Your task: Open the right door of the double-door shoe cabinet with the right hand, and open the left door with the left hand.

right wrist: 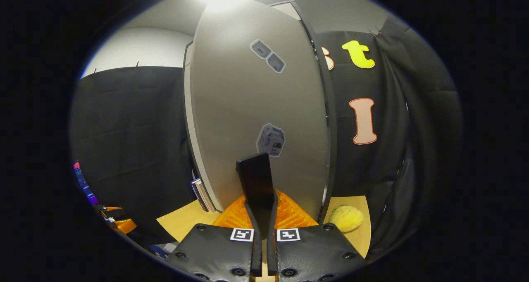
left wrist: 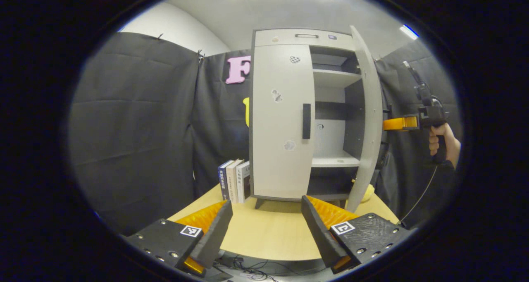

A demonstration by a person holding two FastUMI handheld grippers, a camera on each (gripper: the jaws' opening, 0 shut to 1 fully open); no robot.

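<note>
The right gripper point(right wrist: 261, 216) is clenched on the black upright bar handle point(right wrist: 256, 182) of the pale grey right door point(right wrist: 256, 104), both fingers pressed against the handle's sides; that door stands swung well out from the cabinet. In the left gripper view the same gripper shows beyond the open door's edge, held by a person's hand point(left wrist: 440, 139). The left gripper point(left wrist: 266, 222) hangs released, its fingers spread wide above the light wooden tabletop point(left wrist: 264, 236), well apart from the pale grey double-door shoe cabinet point(left wrist: 306, 112) ahead. The closed left door point(left wrist: 281, 120) faces it, its black bar handle point(left wrist: 306, 121) untouched. Inside the opened right half, the white shelves point(left wrist: 332, 161) look bare. Three upright books point(left wrist: 235, 180) stand just beside the cabinet's left side, and a soft yellow object point(right wrist: 346, 218) lies on the tabletop near the right door's foot.
</note>
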